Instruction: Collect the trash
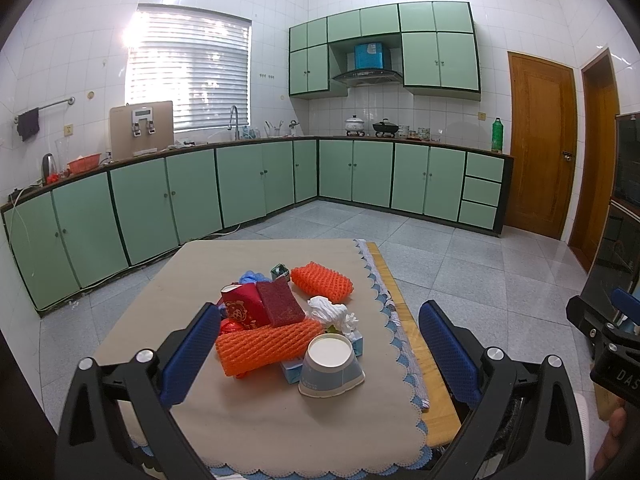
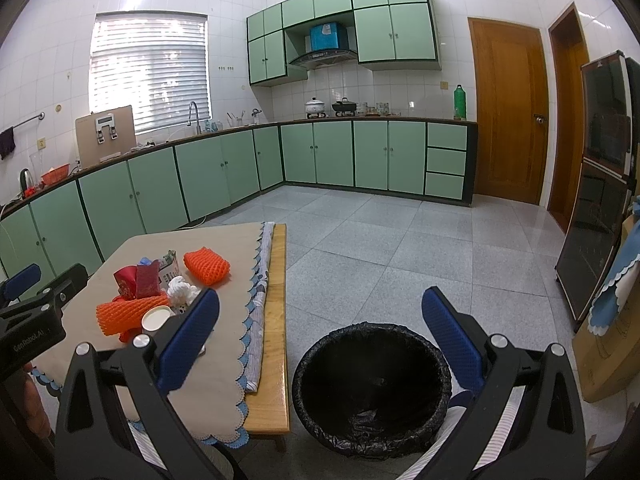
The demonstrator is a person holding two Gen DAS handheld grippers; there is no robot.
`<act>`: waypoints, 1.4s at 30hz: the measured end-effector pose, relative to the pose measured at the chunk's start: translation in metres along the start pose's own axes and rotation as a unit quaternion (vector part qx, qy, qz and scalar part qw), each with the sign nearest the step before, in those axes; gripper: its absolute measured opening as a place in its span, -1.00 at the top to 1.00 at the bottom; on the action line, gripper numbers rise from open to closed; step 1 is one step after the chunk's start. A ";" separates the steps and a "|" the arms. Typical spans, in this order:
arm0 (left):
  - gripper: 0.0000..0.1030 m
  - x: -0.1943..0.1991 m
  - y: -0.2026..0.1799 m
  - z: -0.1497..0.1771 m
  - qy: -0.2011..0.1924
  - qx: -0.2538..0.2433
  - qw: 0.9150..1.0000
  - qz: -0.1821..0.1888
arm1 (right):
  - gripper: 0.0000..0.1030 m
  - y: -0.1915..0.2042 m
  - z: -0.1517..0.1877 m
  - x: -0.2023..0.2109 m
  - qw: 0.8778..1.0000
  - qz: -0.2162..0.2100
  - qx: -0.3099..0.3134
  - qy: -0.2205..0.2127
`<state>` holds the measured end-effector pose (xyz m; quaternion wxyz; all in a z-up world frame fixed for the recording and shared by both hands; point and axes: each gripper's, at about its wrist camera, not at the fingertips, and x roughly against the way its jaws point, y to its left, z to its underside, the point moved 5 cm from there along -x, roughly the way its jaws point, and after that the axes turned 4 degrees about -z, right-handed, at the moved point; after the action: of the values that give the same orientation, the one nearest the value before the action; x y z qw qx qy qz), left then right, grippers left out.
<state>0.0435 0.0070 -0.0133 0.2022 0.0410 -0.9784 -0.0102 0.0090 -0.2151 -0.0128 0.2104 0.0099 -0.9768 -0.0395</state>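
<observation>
On the table's beige cloth (image 1: pixel 168 292) the trash pile (image 1: pixel 288 320) lay heaped, well apart from the black-lined bin (image 2: pixel 372 392) on the floor beside the table. Risk noted: loose stacking meant that pulling one piece, such as the orange foam net (image 1: pixel 260 346), could scatter the rest. Left gripper (image 1: pixel 320 352) hovered over the pile, right gripper (image 2: pixel 320 344) above the bin, both spread wide and empty.

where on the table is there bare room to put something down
Bare cloth runs along the left edge and far end behind the foam net, plus a near strip before the paper bowl. The middle is crowded with piled trash. The bin sits on the floor beside the table.
</observation>
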 end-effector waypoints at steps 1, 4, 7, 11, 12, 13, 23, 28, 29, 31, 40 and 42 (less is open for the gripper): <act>-0.88 0.000 0.000 0.000 0.000 0.000 1.000 0.000 | -0.91 0.000 0.000 0.000 1.000 0.000 0.000 0.000; -0.88 0.000 0.000 0.000 0.000 -0.001 1.000 0.000 | -0.91 0.000 0.000 0.000 1.000 0.000 -0.001 0.000; -0.88 0.000 0.000 0.000 0.000 0.000 1.000 0.001 | -0.91 -0.001 0.000 0.000 1.000 0.000 0.000 0.000; -0.88 0.000 0.000 0.000 0.000 0.000 1.000 0.000 | -0.91 0.000 0.000 0.000 1.000 0.000 0.000 0.000; -0.88 0.000 0.001 0.000 0.000 0.000 1.000 0.000 | -0.91 -0.001 0.000 0.000 1.000 0.000 -0.001 0.001; -0.88 0.000 0.001 0.000 0.000 0.000 1.000 0.000 | -0.91 -0.001 0.000 0.000 1.000 0.000 -0.001 0.001; -0.88 -0.003 0.003 -0.002 0.002 0.003 1.000 -0.001 | -0.91 0.002 0.002 -0.005 1.000 -0.001 0.000 0.003; -0.88 -0.008 0.008 0.000 0.005 0.004 1.000 -0.003 | -0.91 0.006 0.003 -0.008 1.000 -0.004 0.002 0.003; -0.88 -0.010 0.009 0.001 0.004 0.003 1.000 -0.005 | -0.91 0.008 0.002 -0.010 1.000 -0.005 0.004 0.003; -0.88 -0.014 0.016 0.003 0.004 0.004 1.000 -0.010 | -0.91 0.013 0.003 -0.016 1.000 -0.010 0.006 0.002; -0.88 -0.050 0.078 0.023 0.021 0.010 0.997 -0.069 | -0.91 0.053 0.013 -0.053 0.997 -0.062 0.035 0.011; -0.88 -0.056 0.088 0.028 0.020 0.014 0.997 -0.079 | -0.91 0.066 0.019 -0.066 0.996 -0.074 0.048 0.019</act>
<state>0.0766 0.0998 -0.0577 0.2199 0.1213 -0.9679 -0.0117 0.0609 -0.1458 -0.0514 0.2247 0.0934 -0.9699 -0.0074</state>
